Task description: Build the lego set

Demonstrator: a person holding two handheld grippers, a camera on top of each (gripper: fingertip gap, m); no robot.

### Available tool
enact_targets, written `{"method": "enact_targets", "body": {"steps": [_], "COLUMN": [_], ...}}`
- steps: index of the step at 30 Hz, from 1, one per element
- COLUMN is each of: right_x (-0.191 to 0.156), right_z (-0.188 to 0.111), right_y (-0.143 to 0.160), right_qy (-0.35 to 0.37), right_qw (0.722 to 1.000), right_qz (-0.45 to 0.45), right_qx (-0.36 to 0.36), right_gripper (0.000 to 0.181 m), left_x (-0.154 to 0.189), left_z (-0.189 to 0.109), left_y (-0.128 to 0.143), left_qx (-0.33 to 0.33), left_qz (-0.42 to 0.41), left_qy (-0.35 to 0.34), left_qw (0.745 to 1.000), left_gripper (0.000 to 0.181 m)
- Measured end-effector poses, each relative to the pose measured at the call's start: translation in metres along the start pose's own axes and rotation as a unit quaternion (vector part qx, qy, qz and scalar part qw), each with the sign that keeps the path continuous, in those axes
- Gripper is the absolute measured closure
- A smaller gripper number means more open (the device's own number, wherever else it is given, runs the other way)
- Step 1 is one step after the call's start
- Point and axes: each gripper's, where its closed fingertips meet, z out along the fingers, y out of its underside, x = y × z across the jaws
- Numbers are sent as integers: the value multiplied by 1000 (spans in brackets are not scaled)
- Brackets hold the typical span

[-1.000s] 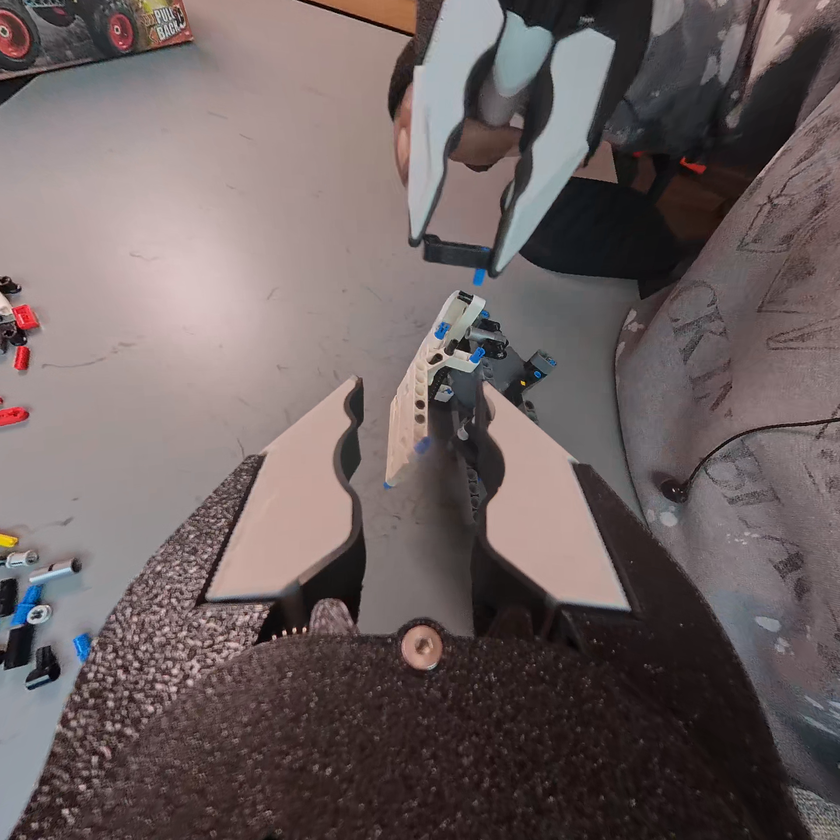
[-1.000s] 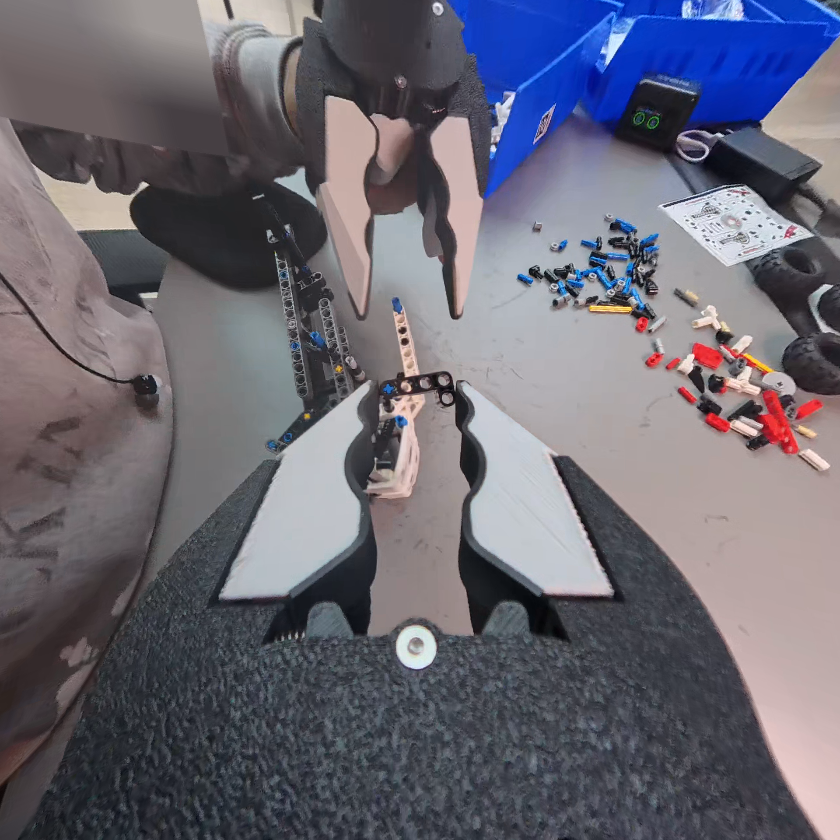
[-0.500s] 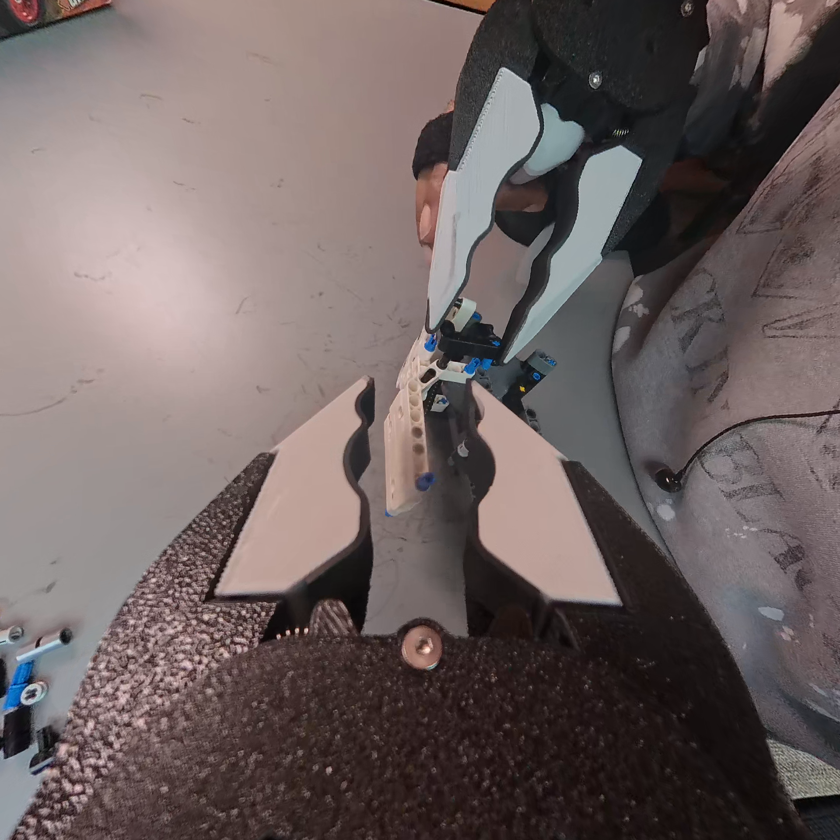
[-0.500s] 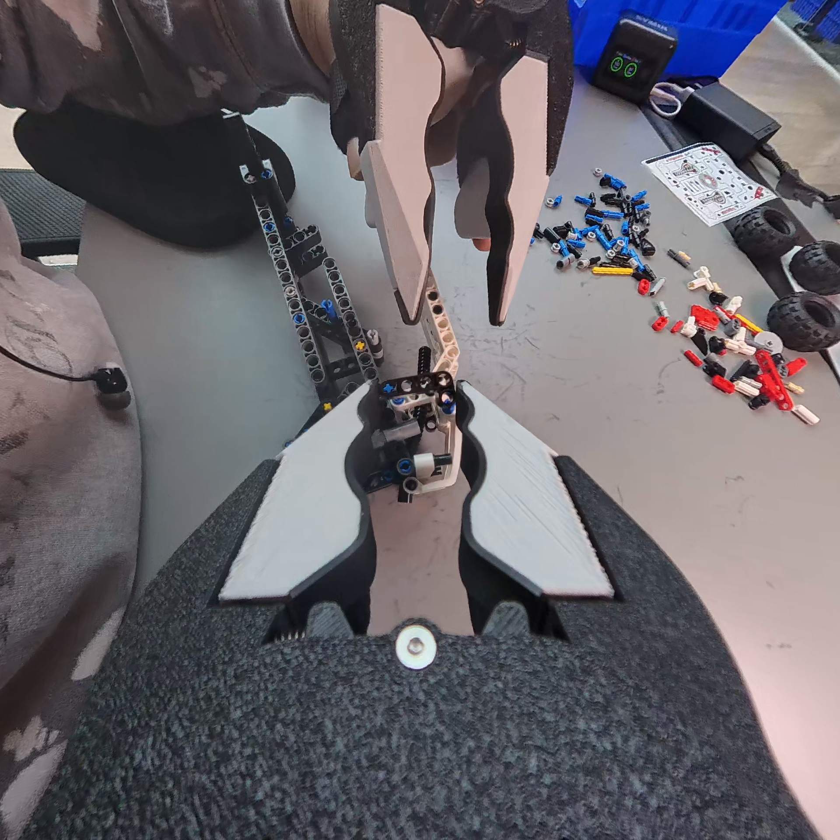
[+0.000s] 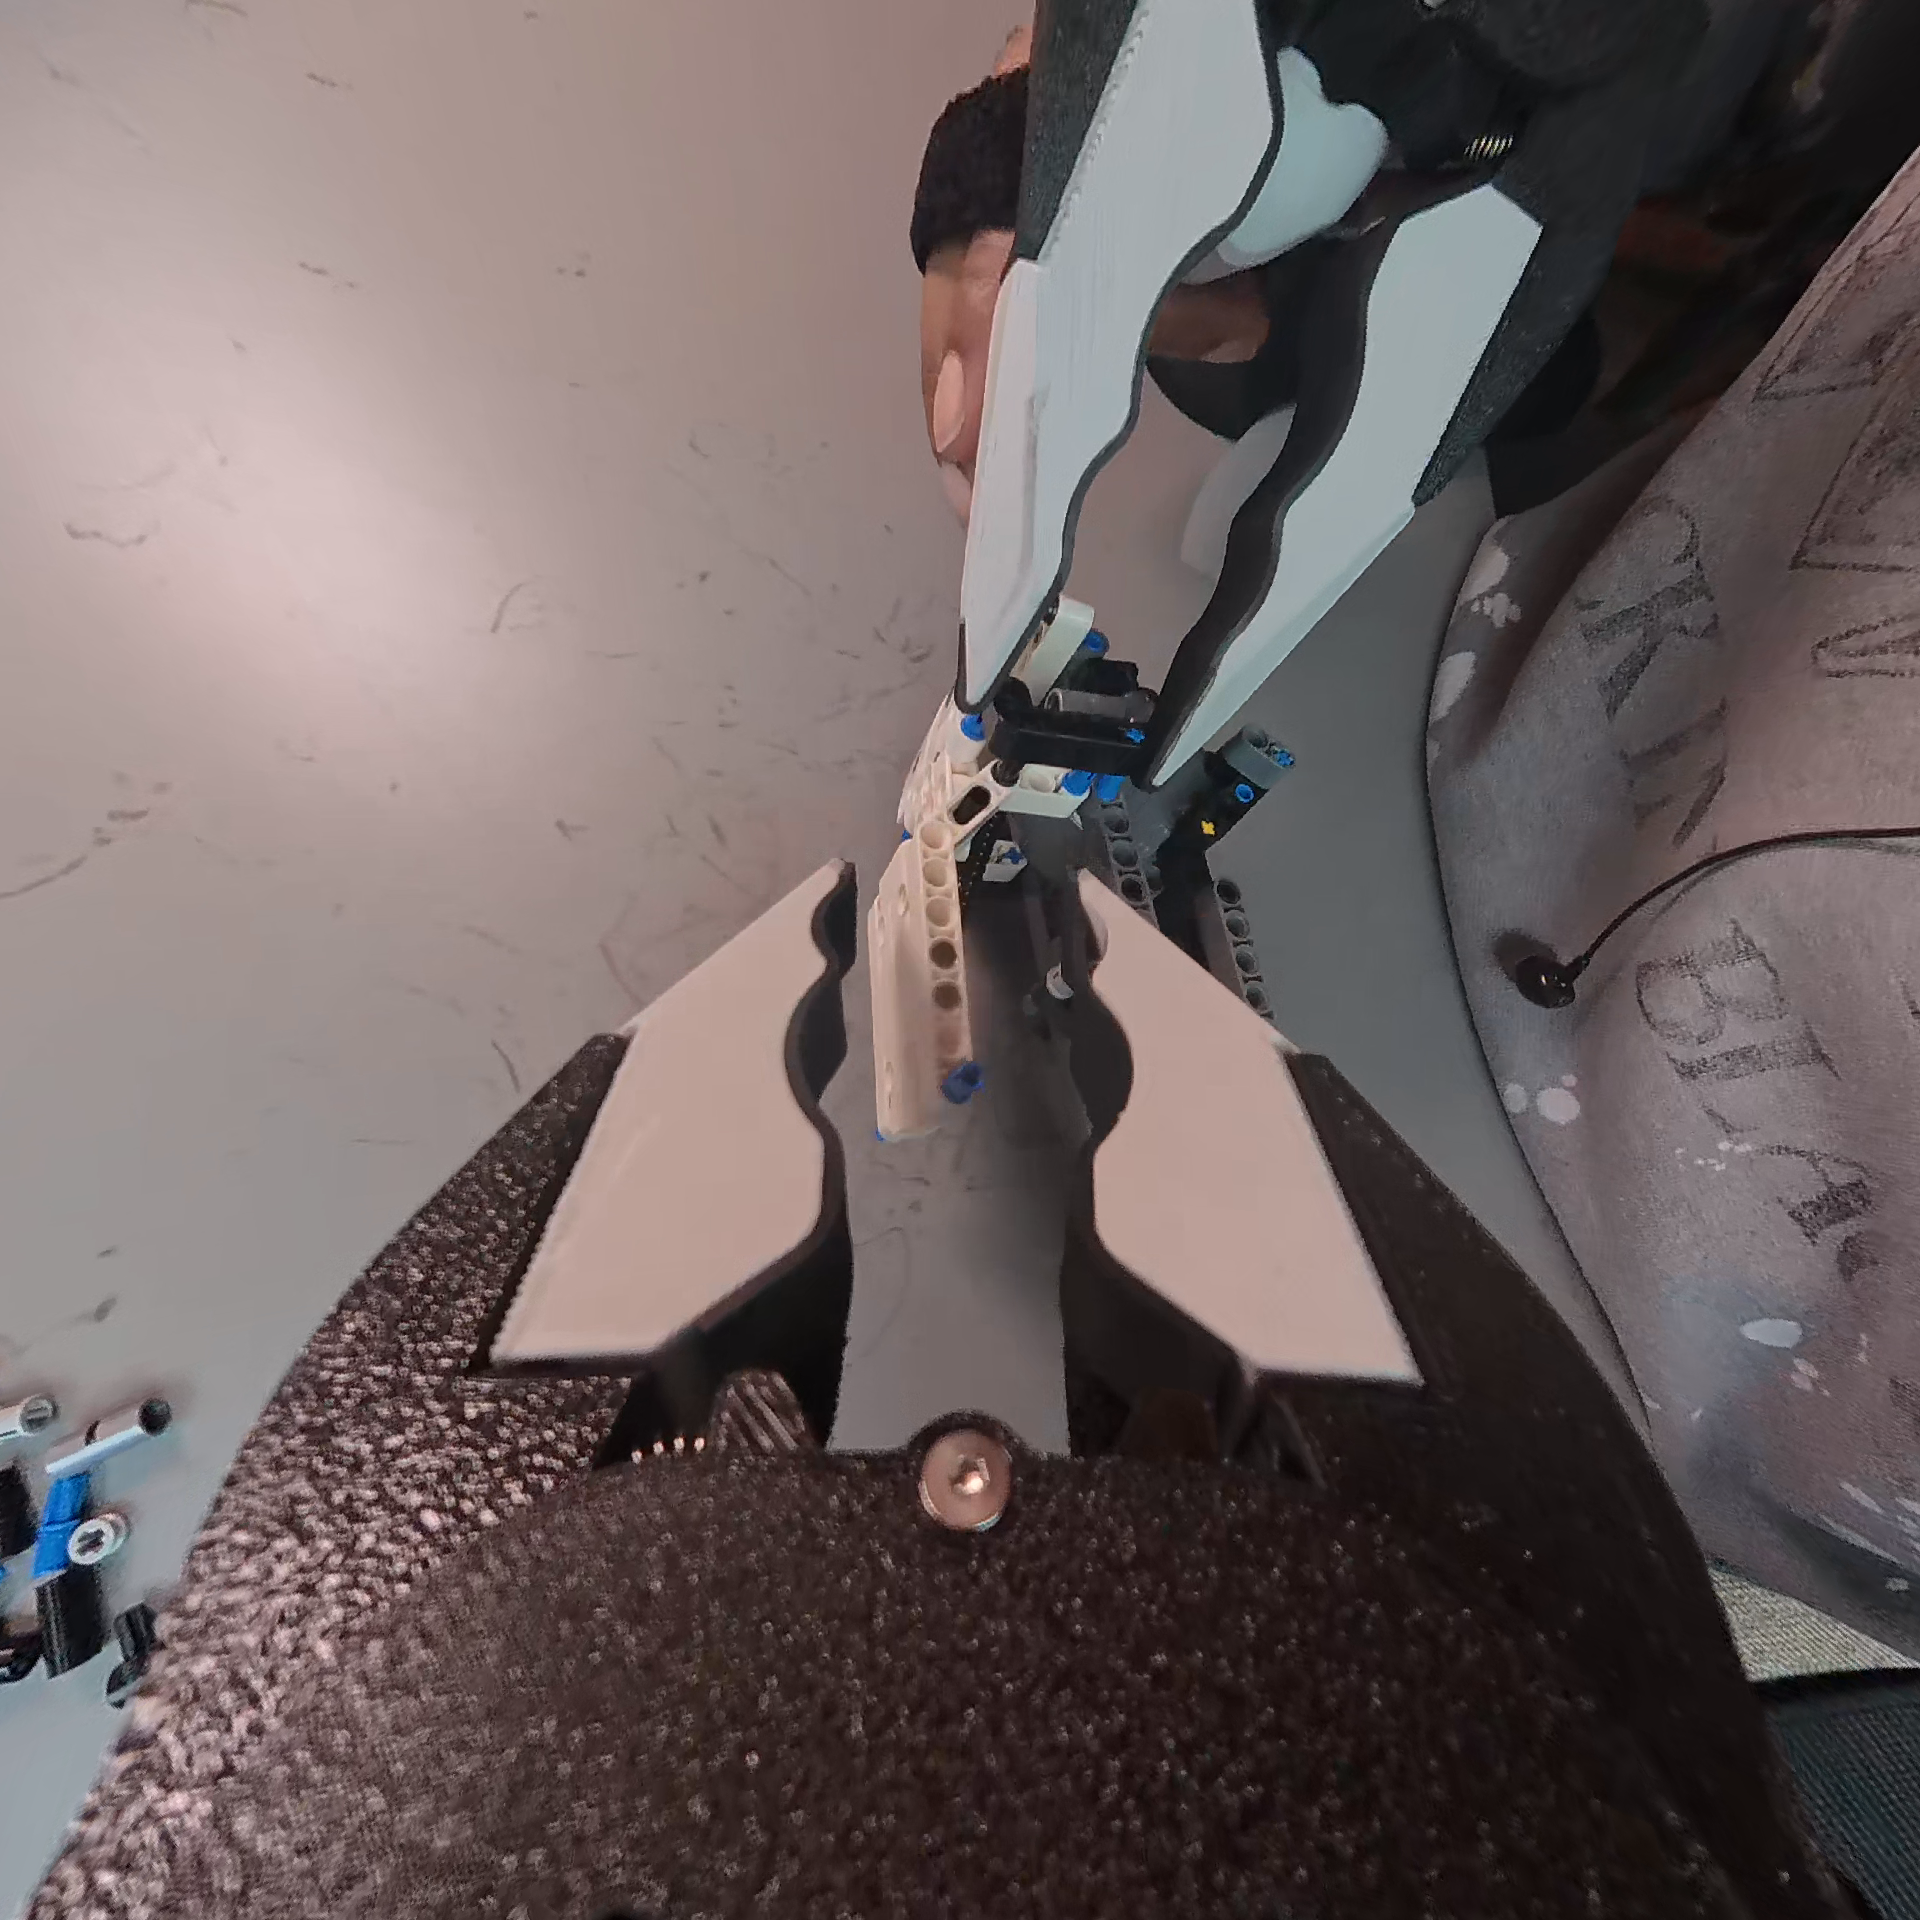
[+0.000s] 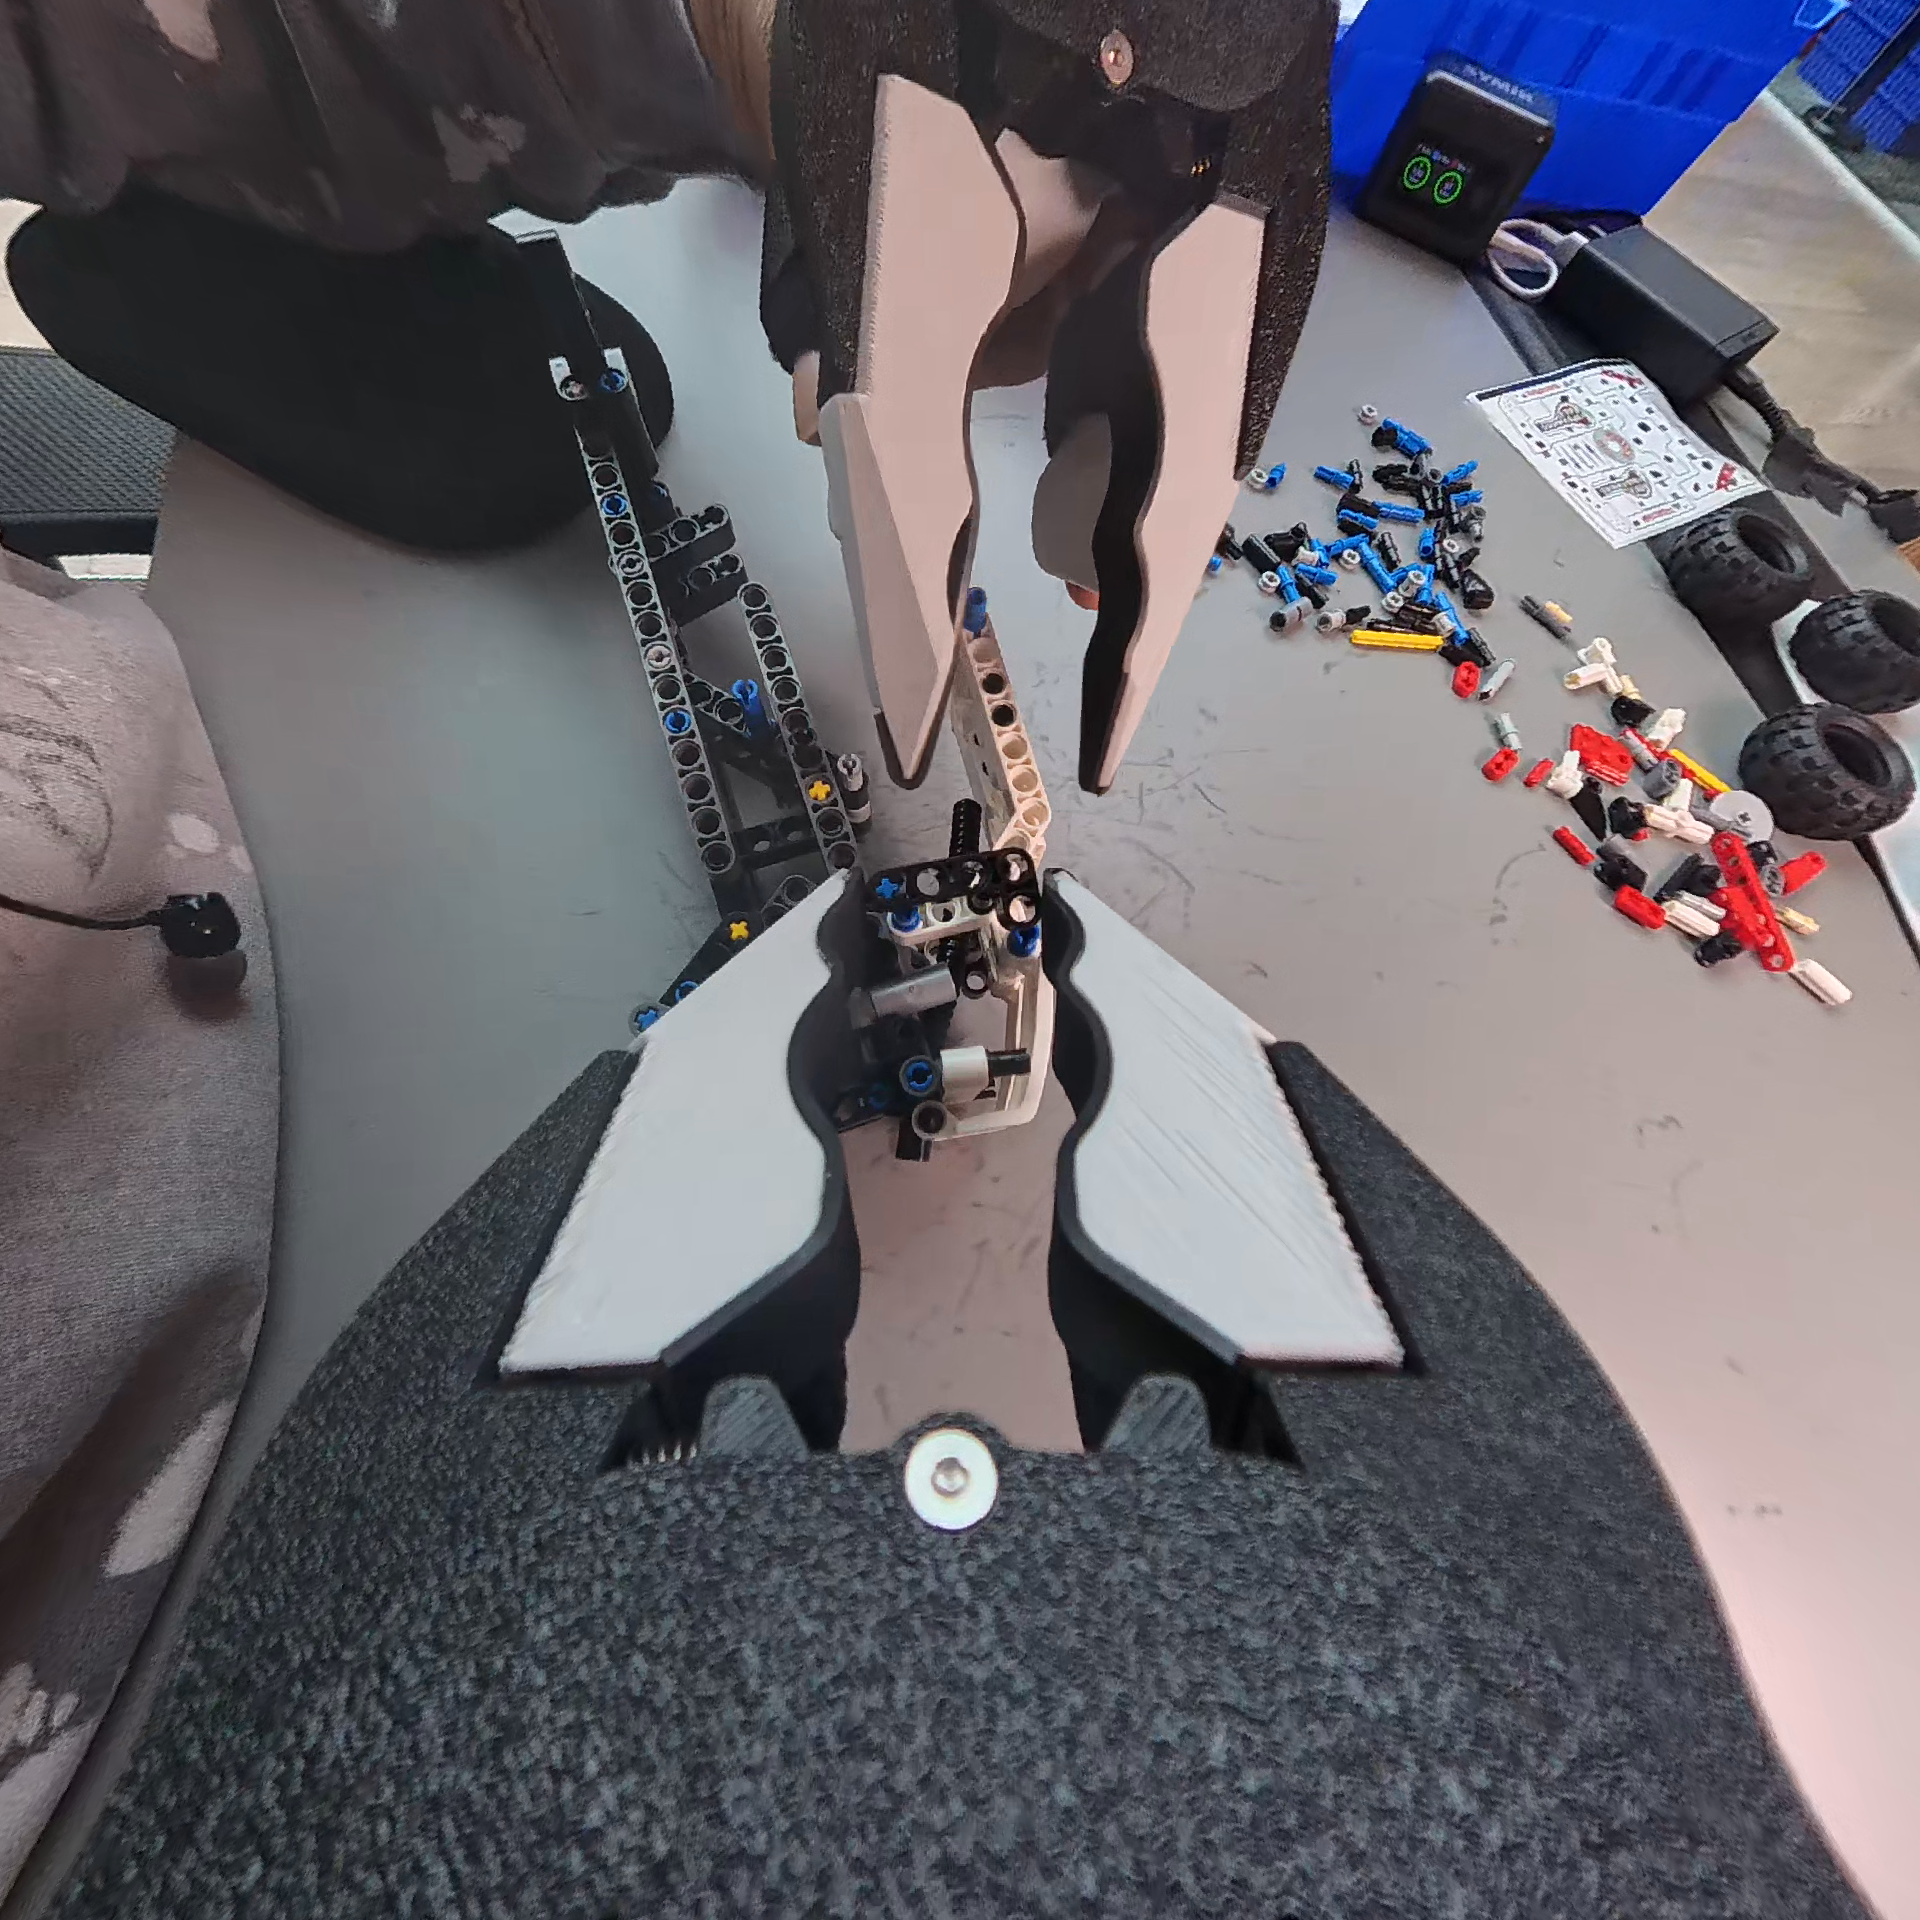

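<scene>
A partly built assembly stands on the grey table: a white holed beam [image 5: 925, 997] with black, grey and blue parts at its far end. My right gripper [image 6: 948, 883] is shut on a short black holed beam [image 6: 961, 881] and holds it against the top of that assembly. In the left wrist view the right gripper [image 5: 1060, 738] comes down from above with the black beam [image 5: 1070, 732] between its tips. My left gripper [image 5: 964, 878] is open, its fingers on either side of the white beam. The right wrist view shows the left gripper [image 6: 1000, 774] over the white beam [image 6: 997, 707].
A dark grey ladder-like frame [image 6: 707, 686] lies left of the assembly. Loose blue and black pieces [image 6: 1371, 561], red and white pieces [image 6: 1683, 831], black tyres [image 6: 1829, 769] and a printed sheet [image 6: 1600, 447] lie to the right. Blue bins [image 6: 1621, 94] stand behind. A person's clothing [image 5: 1714, 831] borders the table. Both grippers' tips are close together, under 4 cm apart.
My right gripper has come down with the black beam from above the assembly onto its top. My left gripper has moved forward along the white beam, still open.
</scene>
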Motion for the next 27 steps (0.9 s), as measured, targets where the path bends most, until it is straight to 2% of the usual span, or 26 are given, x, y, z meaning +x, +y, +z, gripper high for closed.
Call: {"method": "enact_targets", "body": {"steps": [11, 17, 20, 24, 27], "right_x": [2, 2, 1, 2, 4], "right_z": [-5, -10, -9, -11, -13], "right_y": [3, 5, -2, -13, -17], "right_qy": [0, 2, 19, 40, 55], "right_qw": [1000, 999, 999, 996, 994], "right_qz": [0, -13, -46, -81, -98], "right_qx": [-17, -33, -21, -2, 1], "right_gripper": [149, 149, 149, 149, 149], "left_x": [1, 5, 15, 19, 23], "left_z": [6, -12, -11, -8, -8], "left_y": [10, -21, -35, -46, -49], "left_qx": [-11, 56, 82, 121, 139], "left_qz": [-5, -13, -82, -192, -243], "left_qy": [1, -5, 28, 72, 105], "left_qw": [1000, 998, 993, 971, 954], "left_gripper": [149, 150, 152, 149, 157]}}
